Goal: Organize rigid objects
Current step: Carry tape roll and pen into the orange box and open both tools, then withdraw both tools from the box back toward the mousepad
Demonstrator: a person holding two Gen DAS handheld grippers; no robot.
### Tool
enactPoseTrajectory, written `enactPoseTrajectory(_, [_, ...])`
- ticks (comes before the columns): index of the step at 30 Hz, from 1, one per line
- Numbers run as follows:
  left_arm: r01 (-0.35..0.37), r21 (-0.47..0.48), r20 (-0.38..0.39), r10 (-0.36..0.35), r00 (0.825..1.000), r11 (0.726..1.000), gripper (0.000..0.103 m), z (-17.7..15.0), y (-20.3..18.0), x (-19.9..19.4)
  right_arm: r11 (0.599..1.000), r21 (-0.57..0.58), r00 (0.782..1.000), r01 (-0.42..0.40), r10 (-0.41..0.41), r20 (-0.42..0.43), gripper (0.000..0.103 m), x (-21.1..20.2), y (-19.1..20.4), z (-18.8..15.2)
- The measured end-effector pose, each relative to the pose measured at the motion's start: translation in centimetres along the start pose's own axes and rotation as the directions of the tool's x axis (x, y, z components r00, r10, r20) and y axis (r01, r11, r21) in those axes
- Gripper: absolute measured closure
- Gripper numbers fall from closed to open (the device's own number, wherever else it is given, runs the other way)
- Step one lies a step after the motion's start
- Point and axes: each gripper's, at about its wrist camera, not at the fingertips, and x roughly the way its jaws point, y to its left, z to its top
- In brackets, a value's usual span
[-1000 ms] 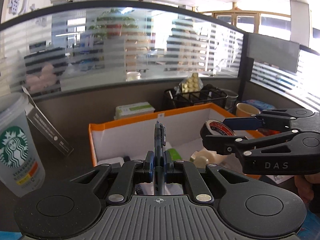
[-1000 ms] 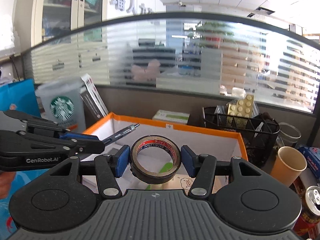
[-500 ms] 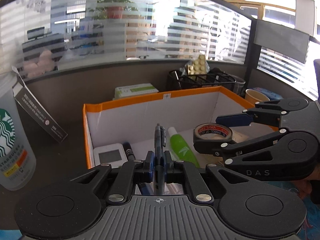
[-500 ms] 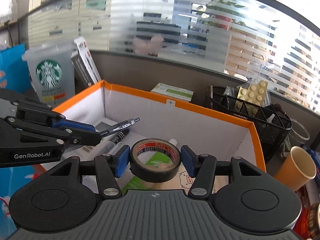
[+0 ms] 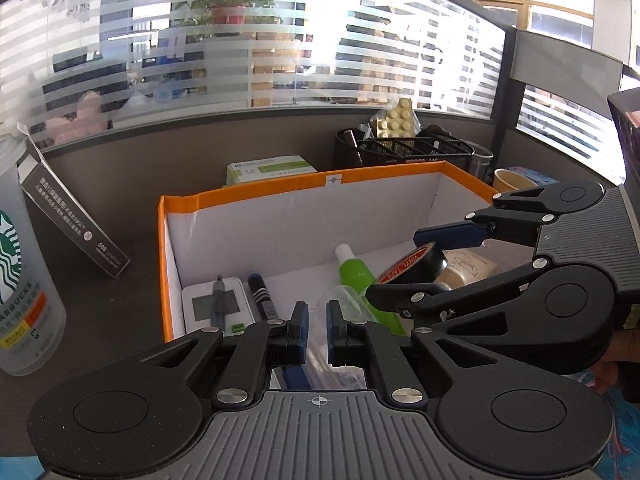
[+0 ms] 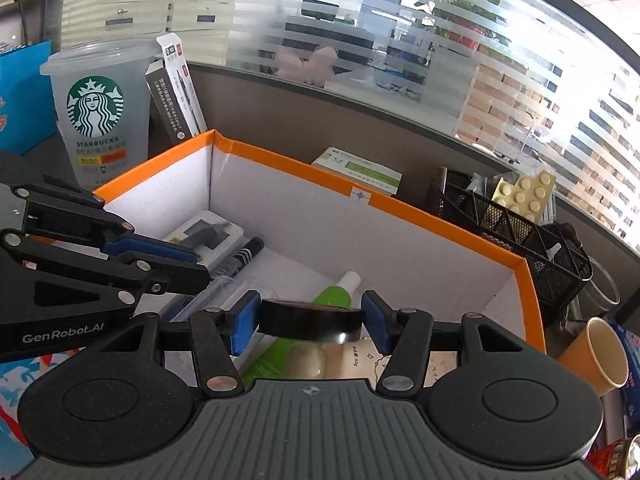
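Gripping a tape roll (image 6: 308, 322) edge-on, the right claw (image 6: 310, 325) fills the bottom centre of its own view, both blue pads pressed against the roll's outer band. The roll hangs over the box (image 5: 256, 194), above a green tube (image 5: 354, 270) on the floor.

Low centre in the left view, the left claw (image 5: 316, 320) is released, with a narrow gap between its pads and nothing in it. Just beyond it, at the left end of the box, a pen (image 5: 218, 296) lies on a white device (image 5: 200, 308), with a striped marker (image 5: 262, 300) just to the right.

Farther off, outside the box, a Starbucks cup (image 5: 20, 292) stands at the left edge. A mesh organiser (image 5: 404, 152) sits behind the far wall, upper right.
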Motion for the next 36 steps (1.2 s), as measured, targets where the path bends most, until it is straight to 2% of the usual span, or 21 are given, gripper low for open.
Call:
enactPoseTrajectory(4, [-0.001, -0.02, 0.018, 0.001, 1.0, 1.0, 0.088, 0.1, 0.2, -1.0, 1.0, 0.019, 1.0, 0.002, -0.002, 0.019, 0.048, -0.8, -0.2, 0.0])
enactPoseTrajectory(6, [-0.013, -0.039, 0.035, 0.014, 0.999, 0.999, 0.076, 0.2, 0.5, -1.8, 1.0, 0.026, 0.999, 0.01, -0.012, 0.047, 0.038, -1.9, -0.3, 0.1])
enactPoseTrajectory(7, [-0.015, -0.051, 0.052, 0.017, 0.998, 0.999, 0.063, 0.2, 0.6, -2.5, 0.999, 0.03, 0.998, 0.019, -0.021, 0.067, 0.036, -2.6, -0.4, 0.2])
enactPoseTrajectory(8, [-0.017, -0.06, 0.07, 0.021, 0.997, 0.998, 0.045, 0.2, 0.7, -3.2, 0.999, 0.035, 0.996, 0.031, -0.034, 0.086, 0.034, -3.3, -0.4, 0.2])
enactPoseTrajectory(10, [-0.027, -0.065, 0.114, 0.035, 0.993, 0.997, 0.025, 0.0, 0.7, -4.9, 0.998, 0.054, 0.991, 0.041, -0.047, 0.125, 0.033, -5.1, -0.6, 0.2])
enactPoseTrajectory(13, [-0.039, -0.045, 0.175, 0.046, 0.983, 0.998, 0.012, -1.1, 0.2, -7.9, 0.994, 0.092, 0.975, 0.051, -0.07, 0.21, 0.024, -8.6, -0.9, -0.6])
enactPoseTrajectory(15, [-0.025, -0.017, 0.191, 0.028, 0.981, 1.0, 0.01, -2.5, -0.5, -9.6, 0.992, 0.114, 0.96, 0.049, -0.079, 0.27, 0.017, -11.2, -0.8, -1.8])
enactPoseTrajectory(17, [0.008, 0.019, 0.175, -0.011, 0.984, 1.0, 0.008, -3.8, -1.3, -10.4, 0.992, 0.12, 0.95, 0.025, -0.061, 0.306, 0.013, -13.6, -0.6, -3.4])
enactPoseTrajectory(19, [0.051, 0.075, 0.139, -0.061, 0.988, 0.996, 0.008, -5.5, -2.4, -10.5, 0.993, 0.116, 0.95, -0.006, -0.03, 0.312, 0.013, -15.2, -0.3, -5.4])
enactPoseTrajectory(21, [0.09, 0.149, 0.089, -0.104, 0.991, 0.985, 0.008, -6.9, -3.6, -10.0, 0.992, 0.124, 0.96, -0.034, -0.002, 0.279, 0.013, -15.6, -0.1, -7.4])
enactPoseTrajectory(25, [0.144, 0.272, 0.012, -0.153, 0.988, 0.952, 0.008, -8.5, -5.5, -7.7, 0.991, 0.121, 0.986, -0.053, 0.033, 0.166, 0.022, -13.9, 0.4, -10.6])
enactPoseTrajectory(27, [0.176, 0.301, -0.025, -0.177, 0.984, 0.937, 0.008, -8.7, -6.0, -6.6, 0.986, 0.149, 0.991, -0.072, 0.055, 0.118, 0.037, -12.6, 0.0, -11.7])
enactPoseTrajectory(30, [0.248, 0.341, -0.077, -0.236, 0.969, 0.907, 0.008, -9.1, -6.6, -5.5, 0.976, 0.183, 0.99, -0.12, 0.105, 0.09, 0.038, -11.1, -1.0, -12.8])
enactPoseTrajectory(32, [0.314, 0.353, -0.114, -0.293, 0.949, 0.881, 0.008, -9.1, -6.5, -4.5, 0.968, 0.197, 0.987, -0.153, 0.138, 0.084, 0.038, -10.6, -1.5, -13.6])
enactPoseTrajectory(33, [0.327, 0.351, -0.122, -0.304, 0.945, 0.878, 0.008, -9.1, -6.6, -4.0, 0.962, 0.211, 0.984, -0.172, 0.158, 0.084, 0.038, -10.3, -1.8, -13.9])
enactPoseTrajectory(36, [0.324, 0.365, -0.132, -0.296, 0.946, 0.873, 0.008, -8.8, -6.7, -2.8, 0.938, 0.267, 0.975, -0.22, 0.203, 0.091, 0.038, -9.4, -2.8, -14.8])
